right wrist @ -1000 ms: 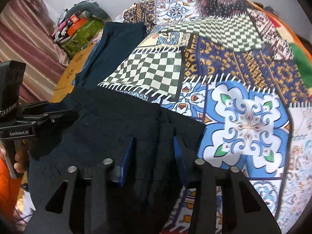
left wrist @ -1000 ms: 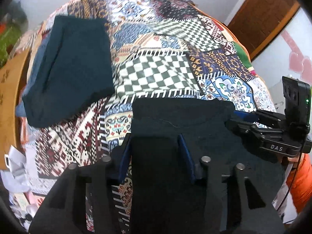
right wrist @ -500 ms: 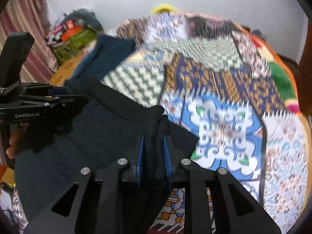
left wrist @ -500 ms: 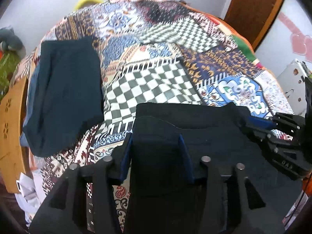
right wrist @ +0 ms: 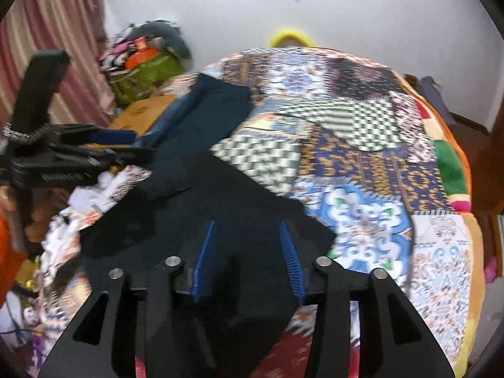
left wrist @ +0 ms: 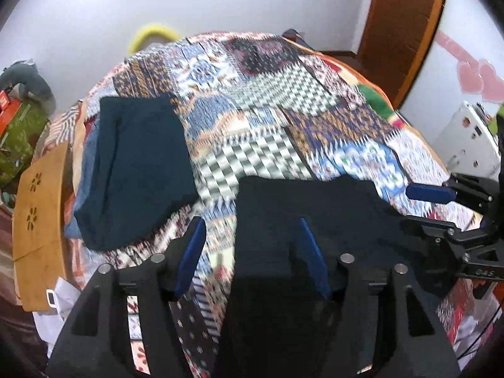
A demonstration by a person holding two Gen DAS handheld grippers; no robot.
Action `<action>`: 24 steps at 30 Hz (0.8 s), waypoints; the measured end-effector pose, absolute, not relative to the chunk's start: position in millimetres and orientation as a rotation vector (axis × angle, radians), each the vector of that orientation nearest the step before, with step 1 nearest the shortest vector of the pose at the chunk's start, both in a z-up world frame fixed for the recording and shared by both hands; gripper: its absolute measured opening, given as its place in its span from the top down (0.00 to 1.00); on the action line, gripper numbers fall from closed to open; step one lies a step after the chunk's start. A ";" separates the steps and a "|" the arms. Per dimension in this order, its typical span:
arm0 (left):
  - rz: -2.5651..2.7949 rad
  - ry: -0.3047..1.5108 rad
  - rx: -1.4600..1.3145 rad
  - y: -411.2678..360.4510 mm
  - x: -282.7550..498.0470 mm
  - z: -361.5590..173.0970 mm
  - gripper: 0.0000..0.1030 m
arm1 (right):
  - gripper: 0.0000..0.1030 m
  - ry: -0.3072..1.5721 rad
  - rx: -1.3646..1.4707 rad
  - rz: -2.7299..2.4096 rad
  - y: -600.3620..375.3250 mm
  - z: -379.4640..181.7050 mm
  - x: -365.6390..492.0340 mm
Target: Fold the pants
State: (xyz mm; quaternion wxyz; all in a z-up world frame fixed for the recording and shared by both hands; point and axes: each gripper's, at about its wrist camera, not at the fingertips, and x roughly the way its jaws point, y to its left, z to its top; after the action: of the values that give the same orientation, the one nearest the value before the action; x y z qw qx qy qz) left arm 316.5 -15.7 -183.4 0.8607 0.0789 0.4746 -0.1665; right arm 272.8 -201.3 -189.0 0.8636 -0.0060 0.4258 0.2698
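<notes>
- Progress: the black pants [left wrist: 302, 220] lie on the patchwork bedspread [left wrist: 267, 119] as a compact dark block, so I judge at least one fold to be made. How many layers it holds cannot be told; both views are blurred.
- Remaining: I judge that the block still needs checking for square edges, perhaps one more fold, and then a place with the finished stack.
- My left gripper [left wrist: 252, 249]: jaws opening. Its right-hand blue pad overlaps the black cloth and its left-hand pad hangs over bare bedspread. The left edge of the pants falls between the two pads, but I see nothing pinched.
- My right gripper [right wrist: 249, 252]: jaws opening. Black cloth fills the gap between the blue pads, yet it lies flat beneath them and I see no pinch.
- Position against the tools: the pants sit directly under and just ahead of both grippers. Their far edge runs across ahead of the pads, and the near part passes out of sight below the tool bodies.
- Each gripper shows in the other's view, one at either end of the block.
- A folded teal garment [left wrist: 135, 163] lies ahead and to the left of my left gripper, apart from the pants, on top of something blue.
</notes>
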 end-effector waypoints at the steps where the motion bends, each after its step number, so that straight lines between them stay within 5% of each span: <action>1: -0.351 1.014 0.179 -16.4 310.2 -192.1 0.40 | 0.60 0.901 -0.018 0.579 -196.2 -191.8 268.5; 7: -0.337 1.082 0.159 5.8 278.4 -236.8 0.28 | 0.57 0.979 -0.034 0.577 -189.6 -228.8 243.6; 24: -0.180 1.001 -0.018 69.0 208.5 -224.4 0.28 | 0.50 0.981 0.158 0.448 -257.7 -227.1 200.5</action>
State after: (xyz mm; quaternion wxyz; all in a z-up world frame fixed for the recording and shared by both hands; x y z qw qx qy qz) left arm 208.5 69.0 -224.4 0.8734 -0.0085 0.4792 -0.0860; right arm 200.5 -257.7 -227.1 0.8553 0.0752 0.4664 0.2129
